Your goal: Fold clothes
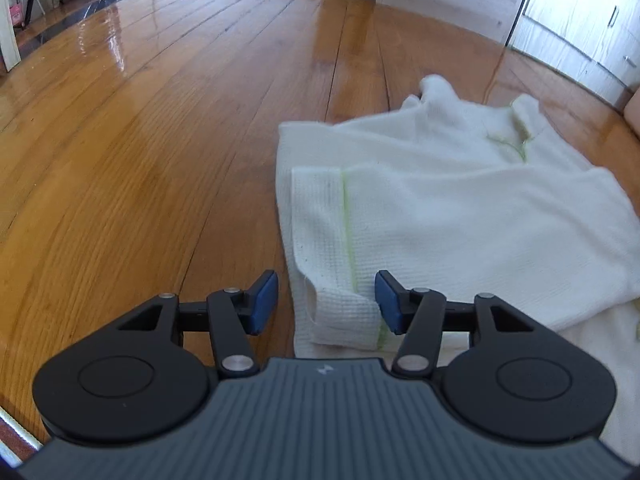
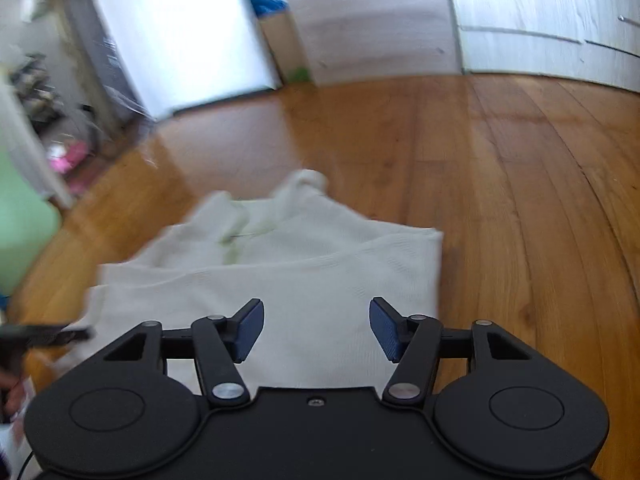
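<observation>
One white garment (image 1: 460, 200) on the wooden floor (image 1: 160, 160); left gripper (image 1: 326, 300) released; right gripper (image 2: 316, 328) released.

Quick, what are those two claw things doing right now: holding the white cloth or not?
Left gripper: open, holding nothing; the folded white knit garment on the wooden floor lies below it.
Right gripper: open, holding nothing, above the same garment.

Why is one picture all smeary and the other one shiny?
In the right wrist view the shirt and the room behind look smeared, likely from motion, while the right gripper stays sharp. In the left wrist view the shirt is mostly sharp and the floor glares where window light bounces off it. Both views bend the floorboards, because the lens is fisheye.
</observation>
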### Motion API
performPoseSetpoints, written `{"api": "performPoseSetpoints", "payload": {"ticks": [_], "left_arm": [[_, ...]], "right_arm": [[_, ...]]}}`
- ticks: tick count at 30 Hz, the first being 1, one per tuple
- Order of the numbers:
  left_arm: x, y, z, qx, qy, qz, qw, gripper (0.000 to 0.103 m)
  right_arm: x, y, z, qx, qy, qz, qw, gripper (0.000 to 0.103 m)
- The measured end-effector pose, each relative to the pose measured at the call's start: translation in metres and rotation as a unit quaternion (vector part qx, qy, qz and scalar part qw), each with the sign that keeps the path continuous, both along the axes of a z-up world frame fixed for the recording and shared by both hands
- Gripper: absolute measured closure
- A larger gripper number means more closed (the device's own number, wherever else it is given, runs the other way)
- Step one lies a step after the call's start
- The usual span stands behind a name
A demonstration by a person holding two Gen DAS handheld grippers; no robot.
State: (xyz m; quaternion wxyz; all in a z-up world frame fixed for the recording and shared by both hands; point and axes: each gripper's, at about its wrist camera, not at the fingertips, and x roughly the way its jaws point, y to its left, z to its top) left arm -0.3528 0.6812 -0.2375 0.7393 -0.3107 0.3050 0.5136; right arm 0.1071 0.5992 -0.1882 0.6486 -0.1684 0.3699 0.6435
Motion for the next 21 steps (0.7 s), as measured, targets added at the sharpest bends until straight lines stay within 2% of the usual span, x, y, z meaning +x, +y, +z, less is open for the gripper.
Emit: {"api": "performPoseSetpoints", "payload": {"ticks": [2,3,5,6,7,8,10,11,15,18,20,21], "left_arm": [[-0.001,0.000,-0.002,0.000,-0.009,-0.002,1.0000,0.053],[0.000,0.001,-0.002,0.002,-0.008,-0.004,1.0000,0.053],[0.002,0.002,-0.002,0.007,-0.004,-0.010,0.9999,0.063],[0.005,0.002,-0.002,0.011,0.002,-0.013,0.9998,0.064],[0.007,0.001,-0.001,0.015,0.009,-0.016,0.9997,0.064],[0.008,0.000,-0.001,0.018,0.016,-0.017,0.9996,0.064],[0.010,-0.001,-0.003,0.021,0.024,-0.019,0.9993,0.062],[0.009,-0.002,-0.003,0.022,0.023,-0.017,0.9993,0.062],[0.008,-0.002,-0.004,0.023,0.024,-0.014,0.9993,0.060],[0.008,-0.003,-0.001,0.022,0.036,-0.014,0.9990,0.058],[0.007,-0.003,0.001,0.023,0.043,-0.015,0.9987,0.051],[0.007,-0.005,0.003,0.025,0.046,-0.018,0.9985,0.049]], "right_arm": [[0.006,0.029,-0.013,-0.036,-0.021,-0.037,0.998,0.038],[0.011,0.040,-0.023,-0.049,-0.017,-0.048,0.997,0.038],[0.021,0.063,-0.042,-0.077,-0.011,-0.070,0.995,0.038],[0.023,0.072,-0.049,-0.085,-0.011,-0.073,0.994,0.056],[0.021,0.076,-0.053,-0.077,-0.020,-0.058,0.995,0.095],[0.017,0.076,-0.051,-0.057,-0.037,-0.049,0.996,0.098],[0.015,0.072,-0.043,-0.015,-0.071,-0.060,0.996,0.099],[0.018,0.071,-0.042,-0.011,-0.076,-0.076,0.994,0.100],[0.022,0.075,-0.059,-0.040,-0.130,-0.077,0.988,0.099],[0.017,0.071,-0.056,-0.045,-0.141,-0.095,0.984,0.096],[0.016,0.065,-0.047,-0.041,-0.144,-0.124,0.981,0.071],[0.017,0.061,-0.042,-0.037,-0.142,-0.136,0.980,0.067]]}}
